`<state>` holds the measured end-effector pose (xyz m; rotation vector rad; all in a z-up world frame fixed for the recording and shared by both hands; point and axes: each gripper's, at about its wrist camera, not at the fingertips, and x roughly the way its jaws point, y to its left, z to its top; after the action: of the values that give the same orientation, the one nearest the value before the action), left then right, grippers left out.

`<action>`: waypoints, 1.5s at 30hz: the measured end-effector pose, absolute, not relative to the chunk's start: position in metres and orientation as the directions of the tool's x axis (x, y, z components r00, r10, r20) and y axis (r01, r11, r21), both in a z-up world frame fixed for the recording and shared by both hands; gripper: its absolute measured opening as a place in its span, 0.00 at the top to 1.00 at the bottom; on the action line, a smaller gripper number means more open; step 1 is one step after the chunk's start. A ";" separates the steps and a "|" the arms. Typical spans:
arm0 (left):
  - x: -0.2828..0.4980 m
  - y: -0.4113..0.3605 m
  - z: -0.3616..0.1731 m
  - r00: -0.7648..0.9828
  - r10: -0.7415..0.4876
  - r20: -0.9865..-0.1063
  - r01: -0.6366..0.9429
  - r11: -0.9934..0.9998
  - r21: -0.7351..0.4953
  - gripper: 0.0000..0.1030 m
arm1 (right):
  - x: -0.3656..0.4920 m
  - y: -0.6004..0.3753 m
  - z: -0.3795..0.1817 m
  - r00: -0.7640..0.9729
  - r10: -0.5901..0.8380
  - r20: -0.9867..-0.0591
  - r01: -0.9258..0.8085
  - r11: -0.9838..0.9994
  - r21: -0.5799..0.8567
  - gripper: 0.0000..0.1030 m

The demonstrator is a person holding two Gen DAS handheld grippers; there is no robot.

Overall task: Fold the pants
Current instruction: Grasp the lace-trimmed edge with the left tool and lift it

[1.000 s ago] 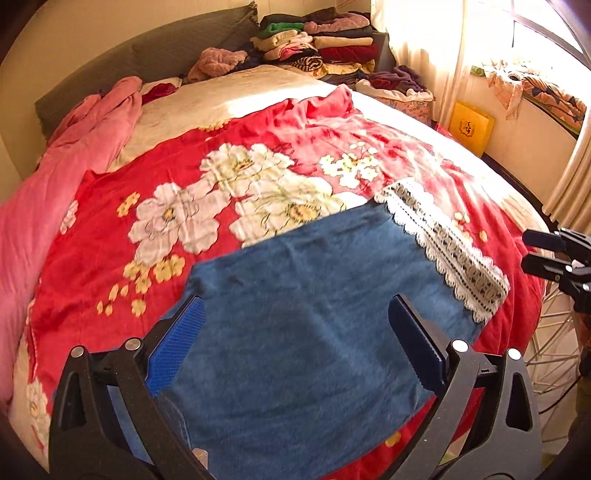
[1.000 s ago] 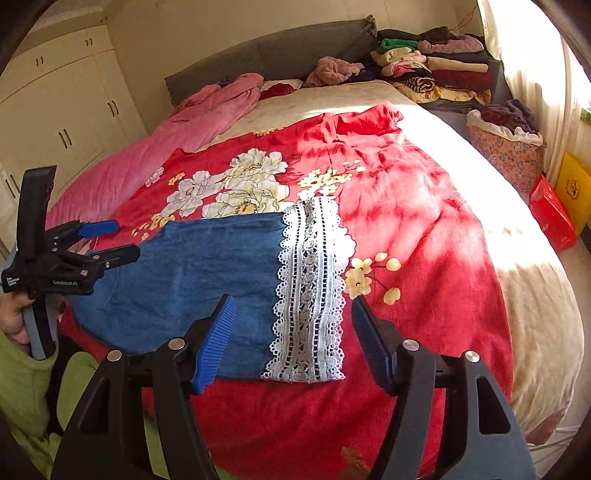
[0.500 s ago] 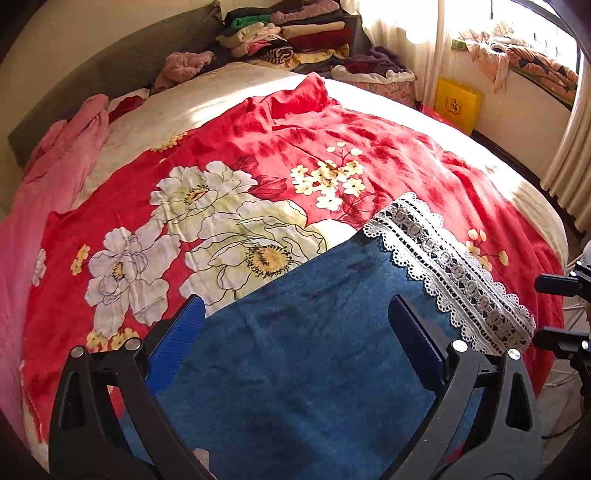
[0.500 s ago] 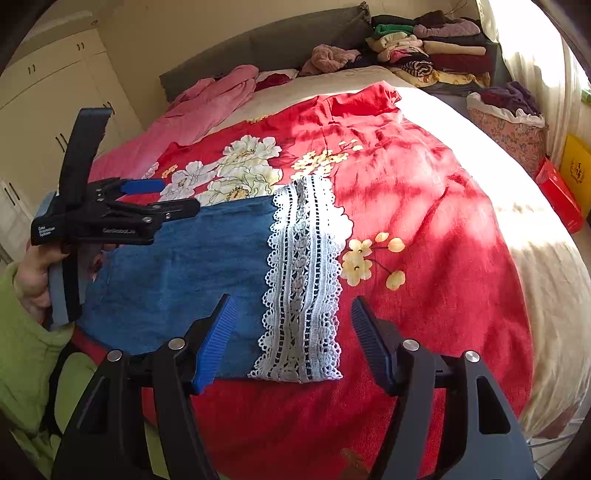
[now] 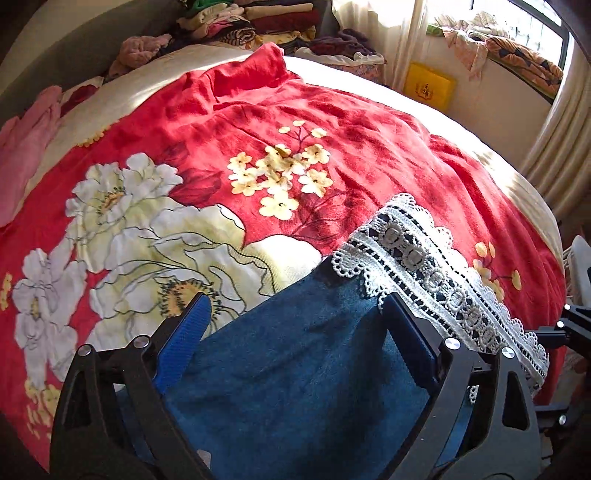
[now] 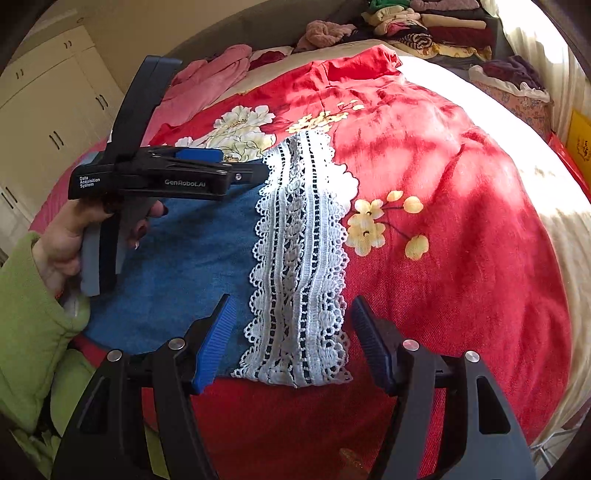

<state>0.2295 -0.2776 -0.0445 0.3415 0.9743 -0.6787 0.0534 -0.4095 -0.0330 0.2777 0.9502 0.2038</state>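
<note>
Left wrist view: the left gripper hangs over the blue pants, which lie flat on a red flowered blanket spread across the bed. Its fingers stand wide apart and have just been closing a little; the denim near the top edge shows between them, but the pads do not press on it. A band of white lace runs along the hem of the pants at the right. Stacked folded clothes sit at the far end of the bed, and a yellow box leans against the wall beside a curtain.

Right wrist view: the right gripper hovers above the lower end of the lace trim, its fingers apart on either side of it with nothing clamped. The pants stretch out to the left of the lace. A hand in a green sleeve holds the left gripper over the upper edge of the pants. White cupboards stand behind, left of the bed.
</note>
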 end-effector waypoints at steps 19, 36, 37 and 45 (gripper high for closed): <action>0.219 -0.269 -0.045 0.308 -0.492 -0.814 0.614 0.757 -0.225 0.93 | 0.063 -0.387 -0.024 0.567 0.403 -0.719 -0.141 0.907 0.397 0.80; 0.196 -0.121 -0.002 0.493 -0.456 -0.741 0.491 0.849 -0.196 0.91 | 0.087 -0.226 0.032 0.468 0.545 -0.696 -0.476 0.819 0.321 0.80; 0.196 -0.110 -0.007 0.501 -0.437 -0.747 0.469 0.863 -0.190 0.91 | 0.088 -0.215 0.028 0.453 0.540 -0.709 -0.485 0.817 0.313 0.80; 0.200 -0.004 -0.005 0.584 -0.394 -0.710 0.197 0.917 -0.347 0.77 | 0.083 -0.150 0.007 0.370 0.518 -0.771 -0.561 0.786 0.259 0.79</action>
<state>0.2002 -0.0036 -0.0050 -0.2415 0.8837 -0.3492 0.0830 -0.1495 0.0069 -0.0491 0.9698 0.6923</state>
